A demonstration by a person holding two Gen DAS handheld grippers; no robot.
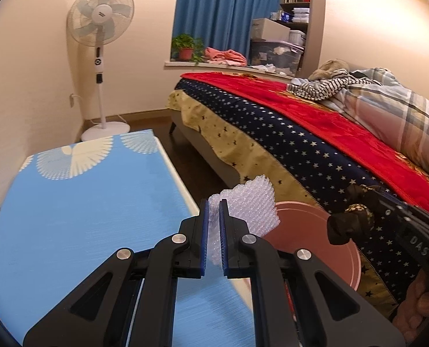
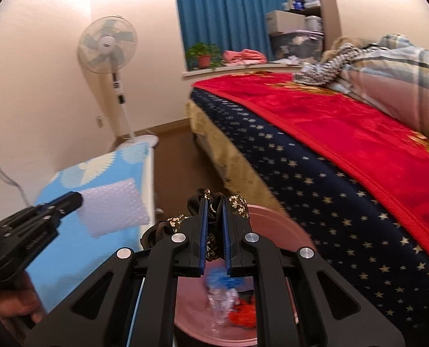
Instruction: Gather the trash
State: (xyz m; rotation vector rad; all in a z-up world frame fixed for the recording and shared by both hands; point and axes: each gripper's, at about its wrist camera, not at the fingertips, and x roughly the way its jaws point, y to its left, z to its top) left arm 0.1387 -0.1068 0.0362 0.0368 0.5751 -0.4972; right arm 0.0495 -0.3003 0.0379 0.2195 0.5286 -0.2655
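My left gripper (image 1: 213, 205) is shut on a crumpled piece of clear bubble wrap (image 1: 249, 205) and holds it at the right edge of the blue table, beside the pink bin (image 1: 309, 228). The bubble wrap also shows in the right wrist view (image 2: 113, 205). My right gripper (image 2: 213, 202) is shut on a dark floral cloth (image 2: 211, 240) and holds it over the pink bin (image 2: 278, 231). In the left wrist view that cloth (image 1: 350, 225) hangs above the bin. Blue, clear and red scraps (image 2: 228, 297) lie inside the bin.
A blue table (image 1: 69, 202) with a white feather print stands on the left. A bed (image 1: 315, 133) with a red blanket and starred cover fills the right. A standing fan (image 1: 101, 43) is by the far wall. Dark floor runs between table and bed.
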